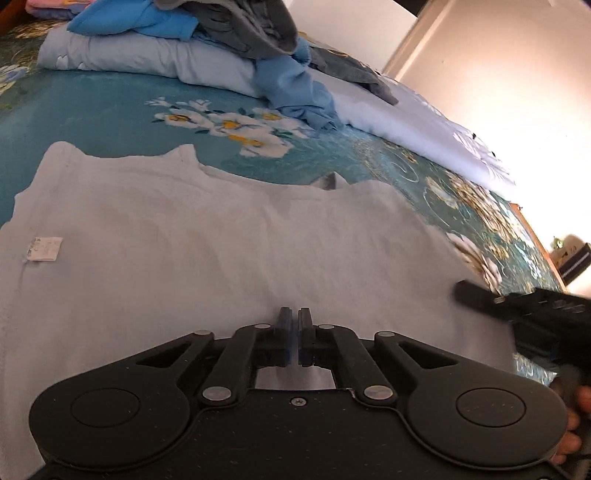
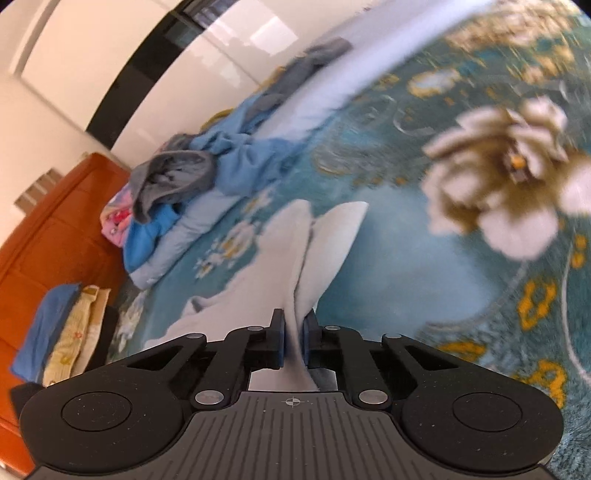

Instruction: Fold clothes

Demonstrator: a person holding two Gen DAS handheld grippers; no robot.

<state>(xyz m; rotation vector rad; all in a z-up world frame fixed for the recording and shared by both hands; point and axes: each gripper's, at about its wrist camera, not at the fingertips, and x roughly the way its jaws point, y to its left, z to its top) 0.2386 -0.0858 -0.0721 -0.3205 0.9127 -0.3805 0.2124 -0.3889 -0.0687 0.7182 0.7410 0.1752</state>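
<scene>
While flat: the pale shirt [image 1: 229, 236] is spread on the bed [image 1: 96, 107] so edges can be gathered.
Left gripper [image 1: 294, 314]: clenched low at the near hem; whether cloth is caught cannot be told.
Right gripper [image 2: 293, 323]: clamped on a bunched edge of the shirt, lifted for folding.
Clothes pile [image 1: 207, 33]: left aside at the far end, well apart.

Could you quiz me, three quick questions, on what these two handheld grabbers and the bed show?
1. True or false: the right gripper has its jaws shut on the pale grey shirt.
2. What lies on the shirt's left part? A) care label B) sock C) button
3. Fill in: the pile of unfolded clothes rests on a folded ____.

Key: 1 true. 2 A, the care label. 3 quilt.
</scene>
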